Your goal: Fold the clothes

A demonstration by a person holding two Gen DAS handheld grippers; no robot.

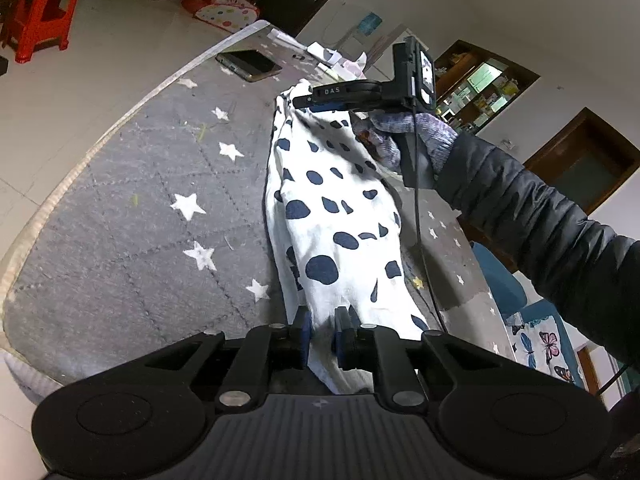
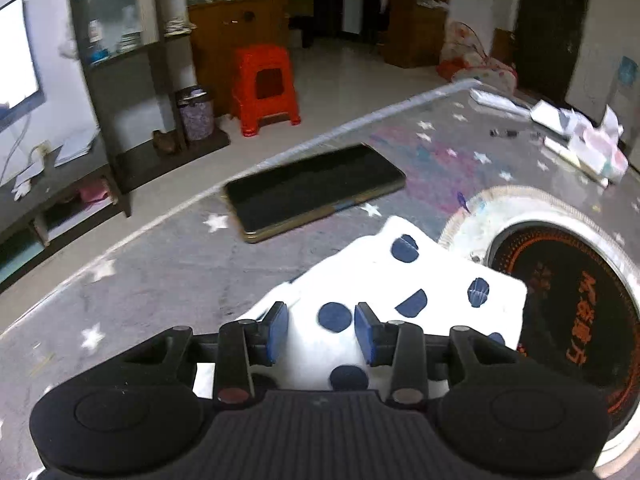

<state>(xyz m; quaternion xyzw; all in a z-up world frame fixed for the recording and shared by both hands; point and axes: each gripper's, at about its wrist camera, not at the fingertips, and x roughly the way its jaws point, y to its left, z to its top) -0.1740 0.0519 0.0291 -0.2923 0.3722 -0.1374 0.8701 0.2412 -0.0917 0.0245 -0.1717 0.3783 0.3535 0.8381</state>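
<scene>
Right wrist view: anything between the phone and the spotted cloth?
No, just bare grey star-print mat between the phone and the spotted cloth, in the right wrist view.

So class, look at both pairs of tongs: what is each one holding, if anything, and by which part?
The left tongs pinch the spotted cloth at its near end. The right tongs stand open over the far end, gripping nothing.

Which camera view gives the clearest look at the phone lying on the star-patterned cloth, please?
The right wrist view: the phone lies close and large, its whole dark screen and gold edge visible. In the left wrist view the phone is small, far off near the table's edge, with little detail.
</scene>
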